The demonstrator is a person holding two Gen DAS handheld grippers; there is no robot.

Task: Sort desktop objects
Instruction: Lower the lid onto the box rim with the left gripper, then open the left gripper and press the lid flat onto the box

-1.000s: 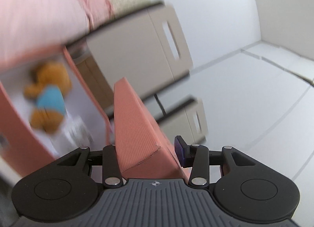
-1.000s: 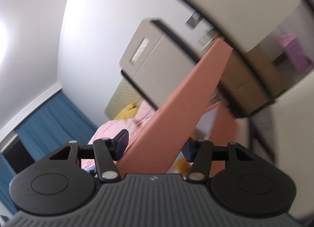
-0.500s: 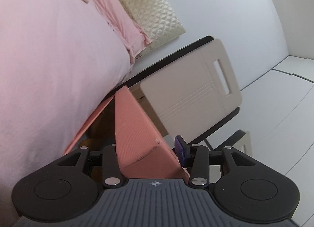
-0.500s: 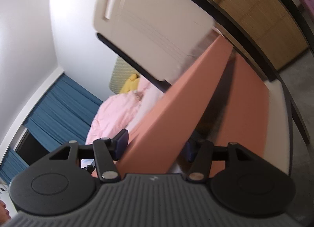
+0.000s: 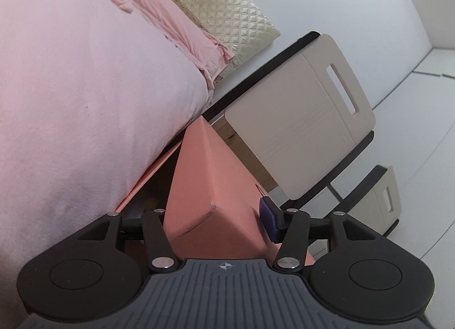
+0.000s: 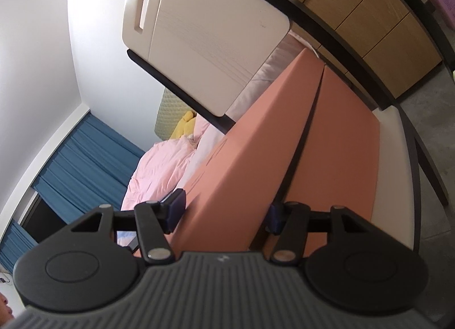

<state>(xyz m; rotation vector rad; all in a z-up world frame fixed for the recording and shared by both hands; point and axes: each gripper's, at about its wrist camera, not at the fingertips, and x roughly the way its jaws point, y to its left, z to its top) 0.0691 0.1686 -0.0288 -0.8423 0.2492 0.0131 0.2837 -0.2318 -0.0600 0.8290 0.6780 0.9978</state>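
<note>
In the left wrist view, the left gripper (image 5: pixel 217 216) is closed on a corner of a salmon-pink box lid (image 5: pixel 204 187). The lid's corner sits squarely between the fingers, its ridge running up toward 12 o'clock. The blue pad of the right-hand finger (image 5: pixel 268 214) rests against the lid's side face; the other finger's pad is hidden behind the lid's near face. At 10 o'clock from the gripper a pale pink duvet (image 5: pixel 85 96) fills the frame, with a quilted cream pillow (image 5: pixel 216 2) at 12 o'clock. A beige chair back (image 5: pixel 301 124) with a slot handle stands at 1 o'clock, and a second chair (image 5: pixel 381 198) is at 3 o'clock.

In the right wrist view, the right gripper (image 6: pixel 224 212) clamps the same lid (image 6: pixel 256 152) on its long edge. Both blue pads press its two faces, the jaws fairly wide apart. The lid stretches away toward 1 o'clock. Just beside it, past a dark gap, lies the salmon box base (image 6: pixel 338 141) on a white desktop (image 6: pixel 392 175). A beige chair back (image 6: pixel 204 30) hangs at 11 o'clock, blue curtains (image 6: pixel 74 158) at 9 o'clock, and a wooden drawer cabinet (image 6: pixel 378 22) at 2 o'clock.
</note>
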